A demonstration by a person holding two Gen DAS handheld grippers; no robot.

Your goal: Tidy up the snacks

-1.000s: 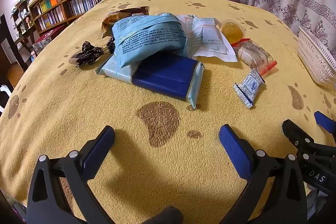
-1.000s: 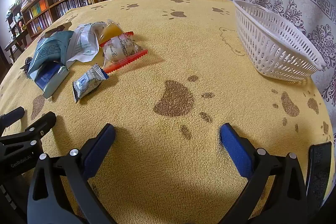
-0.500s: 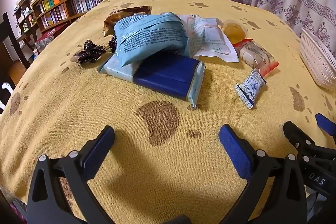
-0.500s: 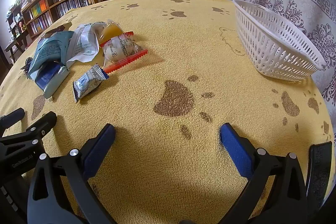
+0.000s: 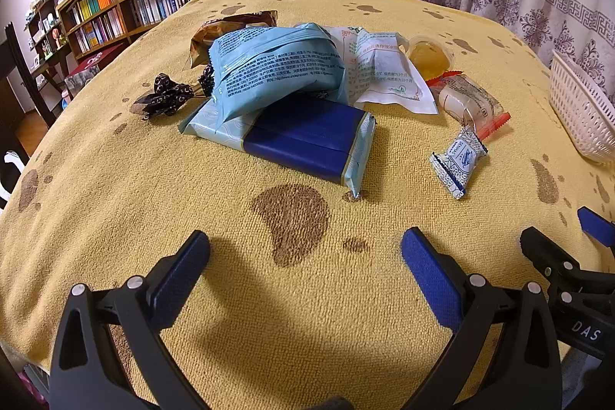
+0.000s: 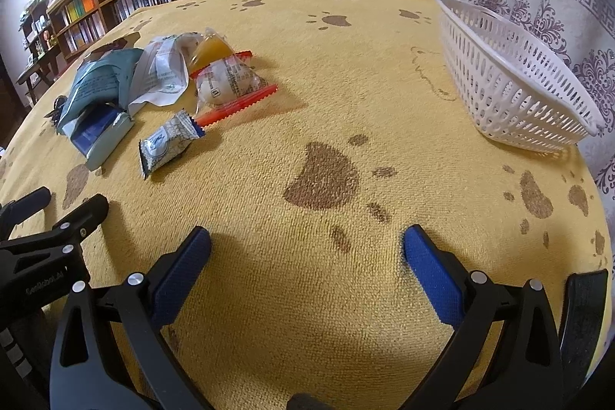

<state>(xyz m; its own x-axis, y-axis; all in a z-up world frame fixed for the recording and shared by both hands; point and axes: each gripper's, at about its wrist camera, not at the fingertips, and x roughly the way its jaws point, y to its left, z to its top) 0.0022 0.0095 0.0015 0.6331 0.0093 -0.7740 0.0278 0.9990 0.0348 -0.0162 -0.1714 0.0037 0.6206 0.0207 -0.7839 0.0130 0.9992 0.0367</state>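
Left hand-held gripper [image 5: 305, 248] wide, edged nearer snacks [image 5: 307, 95] at 12 o'clock; right hand-held gripper [image 6: 307, 248] wide, unmoved. Basket [image 6: 515, 79] at 2 o'clock unfilled; sorting not begun.

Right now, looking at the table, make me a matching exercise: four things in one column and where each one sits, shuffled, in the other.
Things:
1. light blue bag
2. white basket
3. small white candy
4. dark twisted wrapper

Places:
A. alone by the curtain
B. left end of the pile
C. lying on the navy pack
D. apart from the pile, nearest the right gripper

Pairs: 1-C, 2-A, 3-D, 4-B
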